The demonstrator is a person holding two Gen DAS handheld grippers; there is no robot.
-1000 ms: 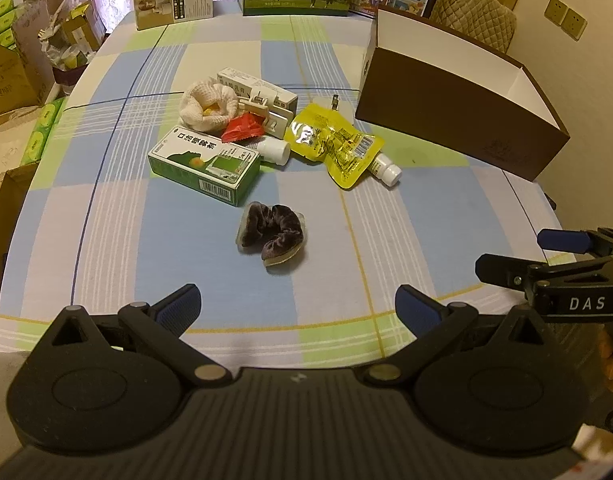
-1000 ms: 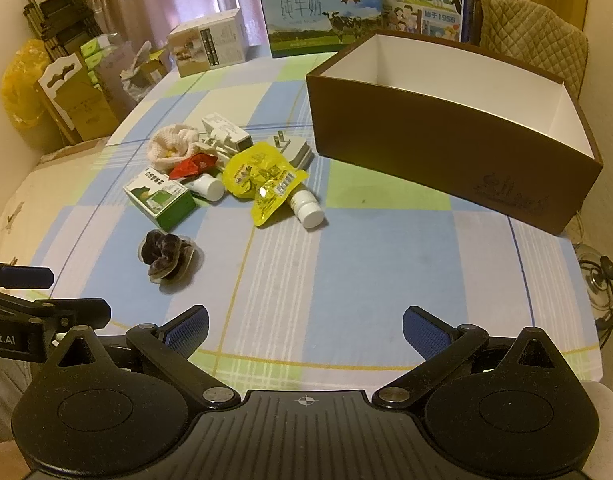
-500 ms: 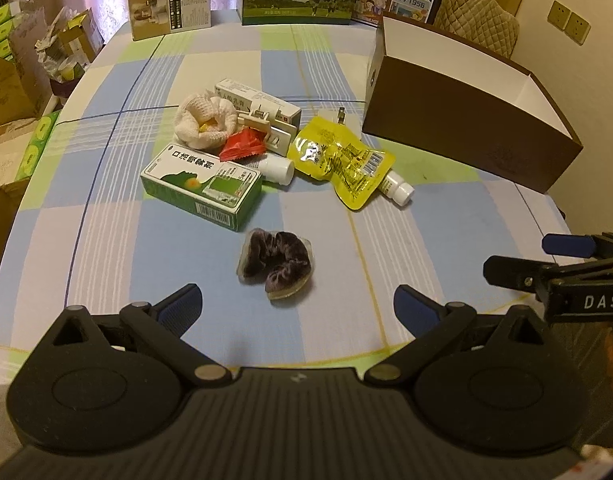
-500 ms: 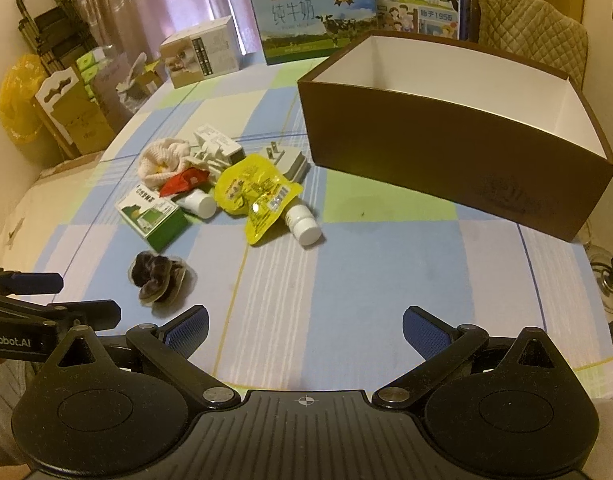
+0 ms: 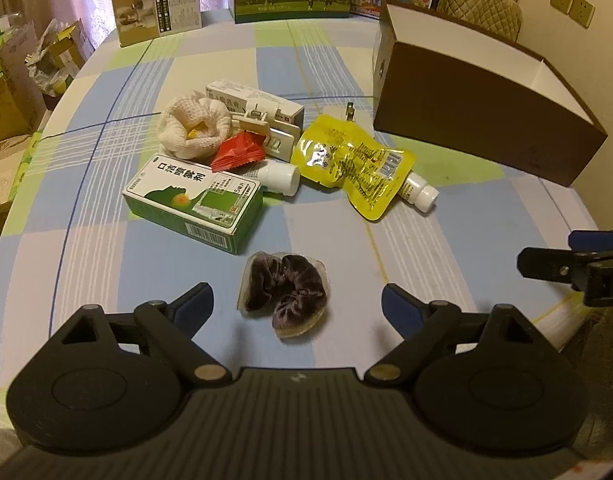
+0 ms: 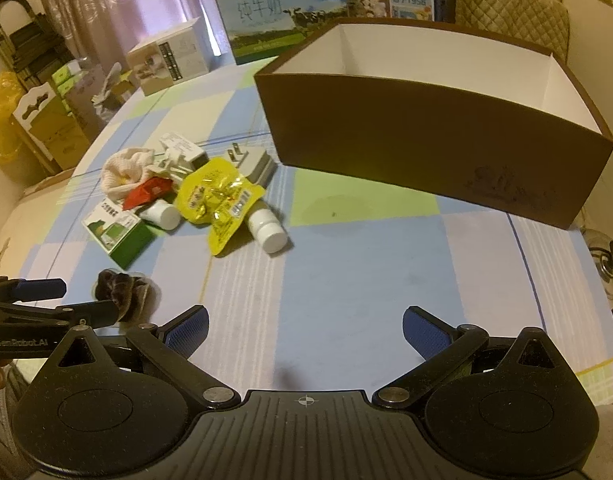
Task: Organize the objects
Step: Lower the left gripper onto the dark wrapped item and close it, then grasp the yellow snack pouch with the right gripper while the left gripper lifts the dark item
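Clutter waits in a heap on the checked worktop [image 5: 486, 240], and as far as I can judge nothing is sorted yet: the brown box [image 6: 426, 132] beside it shows only bare white walls inside. Everything is left to do.

By size, after the box comes the green carton [image 5: 194, 200], then the yellow pouch [image 5: 354, 160], the white knitted piece [image 5: 194, 128], a white carton [image 5: 254, 100] behind it, a plug adapter [image 6: 246, 160], two small white bottles [image 6: 268, 230], a red sachet [image 5: 238, 152], and the dark scrunchie [image 5: 286, 296], which lies apart from the heap, nearest the person.

Left gripper [image 5: 297, 306] has its fingers spread wide with nothing between them; the scrunchie sits just ahead, roughly centred in the gap. Right gripper [image 6: 304, 332] is likewise spread and empty, over bare cloth, with the heap well off to its left.
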